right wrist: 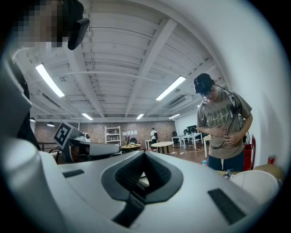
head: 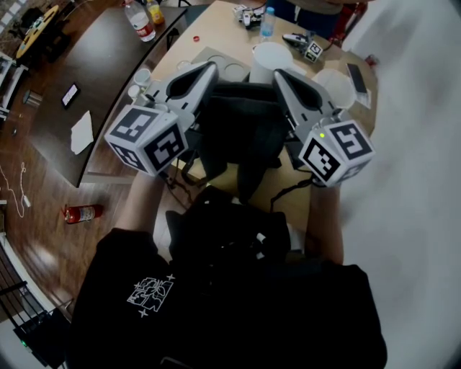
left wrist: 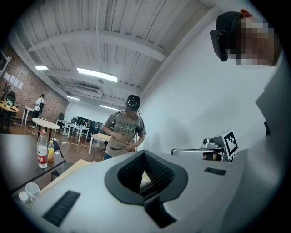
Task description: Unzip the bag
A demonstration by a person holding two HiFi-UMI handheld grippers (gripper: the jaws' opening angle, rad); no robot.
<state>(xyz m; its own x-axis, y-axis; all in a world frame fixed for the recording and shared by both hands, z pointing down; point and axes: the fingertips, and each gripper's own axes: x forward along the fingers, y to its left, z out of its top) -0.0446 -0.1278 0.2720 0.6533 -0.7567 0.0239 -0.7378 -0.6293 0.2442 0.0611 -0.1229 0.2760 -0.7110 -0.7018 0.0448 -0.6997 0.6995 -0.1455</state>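
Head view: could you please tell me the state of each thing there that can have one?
Left gripper: shut, nothing seen between its jaws.
Right gripper: shut, nothing seen between its jaws.
Bag: zip cannot be made out, so open or closed is unclear.
Fire extinguisher: lying on its side.
Bottle: standing upright.

Both arms out in front, bare forearms (head: 140,198) roughly parallel. Grey plastic left tongs (head: 207,70) with a black-and-white marker cube (head: 148,137) at the rear are held level, pointing away from the body. Their jaws are together, dark ribbed pads (left wrist: 159,170) meeting, nothing gripped. Grey plastic right tongs (head: 279,75), same build, are level too, jaws closed and empty. The two are side by side, not touching, tips angled slightly toward each other.
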